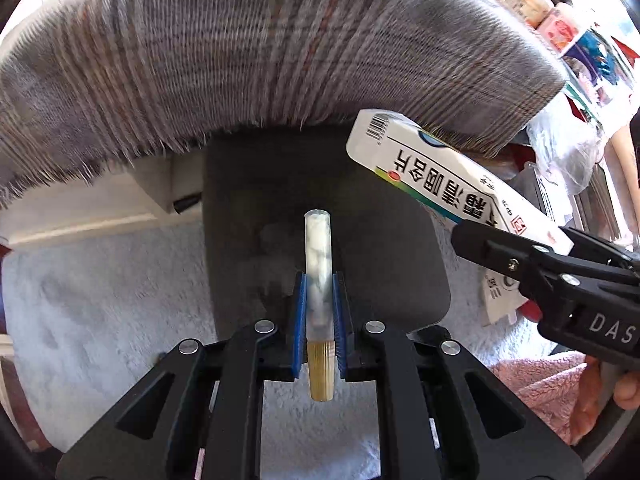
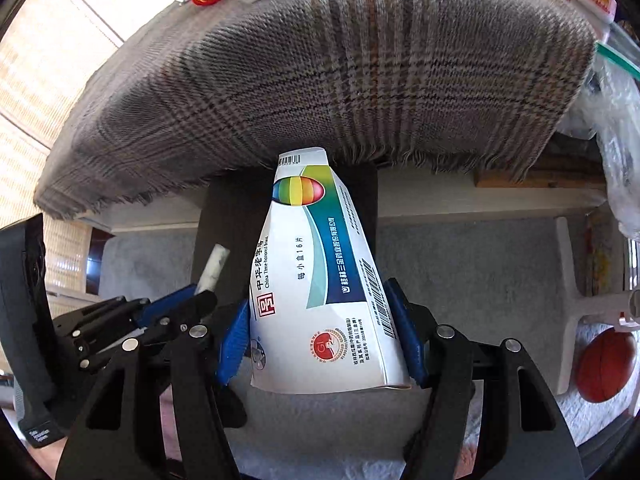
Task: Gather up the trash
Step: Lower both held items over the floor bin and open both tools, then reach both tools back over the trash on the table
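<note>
Left gripper [image 1: 319, 312] pointed steeply down, blue pads clamped on a slim clear tube [image 1: 319, 268] with white contents and a ribbed tan cap; tube stands at 12 o'clock from the jaws, cap end hanging below the pads. Right gripper [image 2: 322, 344] clamped across a white medicine box [image 2: 316, 280], pads on its two narrow sides, rainbow ball logo and barcode end toward 12 o'clock. In the left wrist view the box shows at 2 o'clock, slanting down into the black right gripper at 3 o'clock. Beneath both items, a dark grey bin [image 1: 360, 220], mouth facing up, on pale blue-grey carpet [image 1: 100, 300]. Plaid fringed cloth [image 2: 320, 80] drapes across the top, 10 to 2 o'clock. Orange ball [image 2: 604, 364] at 4 o'clock in the right wrist view, beside a white stand leg [image 2: 568, 280].
</note>
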`<state>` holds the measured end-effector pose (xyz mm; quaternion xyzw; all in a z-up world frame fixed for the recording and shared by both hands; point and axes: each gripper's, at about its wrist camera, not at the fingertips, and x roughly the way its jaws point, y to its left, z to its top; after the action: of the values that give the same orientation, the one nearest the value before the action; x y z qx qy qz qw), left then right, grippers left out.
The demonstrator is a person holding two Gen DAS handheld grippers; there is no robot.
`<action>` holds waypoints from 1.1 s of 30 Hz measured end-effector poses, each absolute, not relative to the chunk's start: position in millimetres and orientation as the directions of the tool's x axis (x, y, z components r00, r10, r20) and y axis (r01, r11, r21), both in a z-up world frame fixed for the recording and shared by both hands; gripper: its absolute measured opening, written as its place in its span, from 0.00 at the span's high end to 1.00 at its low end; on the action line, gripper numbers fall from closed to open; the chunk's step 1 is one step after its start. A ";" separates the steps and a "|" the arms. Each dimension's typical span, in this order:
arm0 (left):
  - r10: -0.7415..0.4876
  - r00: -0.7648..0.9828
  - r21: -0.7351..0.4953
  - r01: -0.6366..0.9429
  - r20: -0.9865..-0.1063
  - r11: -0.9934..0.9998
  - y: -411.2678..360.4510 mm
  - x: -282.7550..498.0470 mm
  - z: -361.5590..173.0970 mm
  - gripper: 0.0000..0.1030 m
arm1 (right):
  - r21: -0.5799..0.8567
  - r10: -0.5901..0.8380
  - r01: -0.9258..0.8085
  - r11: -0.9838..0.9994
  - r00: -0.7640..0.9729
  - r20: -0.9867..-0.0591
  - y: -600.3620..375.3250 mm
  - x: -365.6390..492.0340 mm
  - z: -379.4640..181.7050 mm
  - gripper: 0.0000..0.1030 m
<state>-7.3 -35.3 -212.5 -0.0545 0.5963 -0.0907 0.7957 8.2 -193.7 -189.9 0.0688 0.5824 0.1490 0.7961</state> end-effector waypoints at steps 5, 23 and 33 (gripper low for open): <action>-0.227 0.247 -0.218 0.065 -0.942 0.974 -30.2 1.8 -222.7 0.88 | 0.293 0.321 -0.141 0.945 0.244 -0.915 -186.6 16.6 -204.2 0.37; -0.196 0.320 -0.184 0.067 -0.927 0.981 -10.7 -19.2 -176.4 0.47 | 0.277 0.294 -0.099 0.956 0.343 -0.892 -206.8 16.2 -166.7 0.20; -0.131 0.439 -0.111 0.071 -0.889 0.991 10.1 -6.2 -102.3 0.20 | 0.226 0.248 -0.107 0.968 0.523 -0.816 -251.5 33.9 -67.8 0.06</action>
<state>-6.2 10.1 -102.3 -0.0284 0.5262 -0.0595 0.8478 33.9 -251.5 -67.8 0.0739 0.4778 0.1019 0.8694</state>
